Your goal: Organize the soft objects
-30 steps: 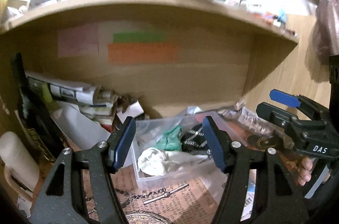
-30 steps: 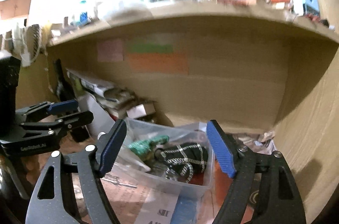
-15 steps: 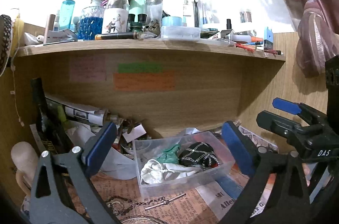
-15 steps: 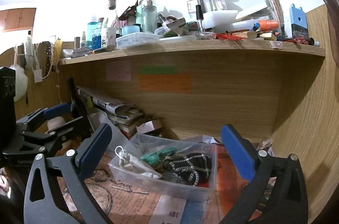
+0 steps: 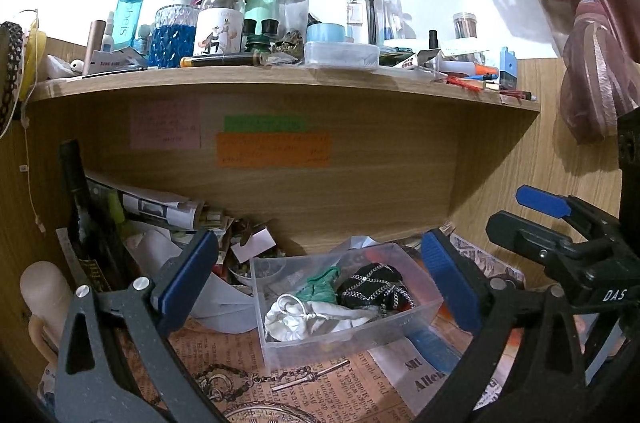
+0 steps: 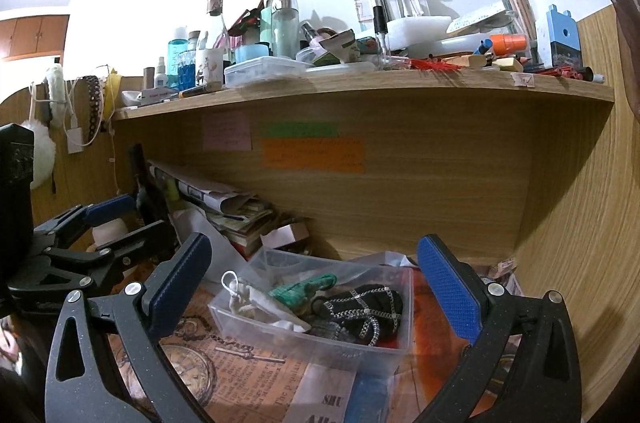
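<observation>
**Above the counter, both hand-held grippers are pulling back from the filled box**

Over the paper-covered counter (image 5: 328,395), the left hand-held gripper (image 5: 320,283) and the right hand-held gripper (image 6: 316,287) are hanging with their jaws spread wide and nothing between them; both are released. Compared with a second ago, the two are sitting farther back and higher; the clear plastic box (image 5: 352,337) is looking smaller between the blue pads, and the cluttered shelf (image 5: 280,81) above, blurred a second ago, is now showing sharply with its bottles and tubes; the motion is settling.

The soft things are lying inside the box, not on the counter: a white drawstring pouch (image 5: 308,317) toward the left-front corner, a green cloth piece (image 5: 320,287) behind it, and a black netted bundle (image 5: 372,293) to the right, touching the green piece; in the right view the same three are showing as the pouch (image 6: 256,303), green piece (image 6: 304,289) and black bundle (image 6: 360,311). Their places in the box are looking unchanged across the second.

Judging from this, the retreat is reading as the close of a placing step; the visible soft items are already gathered in one container, so the task is looking near its end, unless more soft pieces are hiding among the papers (image 5: 160,211) stacked at the left, which cannot be told. A loose chain (image 5: 256,379) is lying in front of the box, untouched.
</observation>
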The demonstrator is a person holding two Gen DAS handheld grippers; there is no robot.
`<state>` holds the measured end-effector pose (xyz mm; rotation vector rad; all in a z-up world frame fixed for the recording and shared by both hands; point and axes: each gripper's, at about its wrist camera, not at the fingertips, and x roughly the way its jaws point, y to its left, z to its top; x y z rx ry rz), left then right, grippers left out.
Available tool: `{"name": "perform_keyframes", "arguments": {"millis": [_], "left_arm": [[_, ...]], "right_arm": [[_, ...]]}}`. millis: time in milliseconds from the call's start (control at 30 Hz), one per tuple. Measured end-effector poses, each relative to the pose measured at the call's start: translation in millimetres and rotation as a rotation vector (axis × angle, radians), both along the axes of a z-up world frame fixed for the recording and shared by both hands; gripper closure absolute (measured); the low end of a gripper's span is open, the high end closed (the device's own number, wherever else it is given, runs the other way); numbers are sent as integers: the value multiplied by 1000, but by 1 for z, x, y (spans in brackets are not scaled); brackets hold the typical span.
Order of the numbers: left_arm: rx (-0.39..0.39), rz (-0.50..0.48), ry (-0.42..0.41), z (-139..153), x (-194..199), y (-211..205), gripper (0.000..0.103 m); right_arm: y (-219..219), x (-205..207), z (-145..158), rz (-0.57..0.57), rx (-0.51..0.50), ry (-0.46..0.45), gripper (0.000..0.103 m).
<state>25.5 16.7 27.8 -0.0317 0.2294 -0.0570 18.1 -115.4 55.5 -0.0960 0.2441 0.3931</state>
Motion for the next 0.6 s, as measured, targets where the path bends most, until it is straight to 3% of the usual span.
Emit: {"name": "perform_keyframes", "arguments": {"millis": [600], "left_arm": [[-4, 1, 1, 0, 0, 1, 0]], "right_arm": [[2, -1, 0, 0, -1, 1, 0]]}}
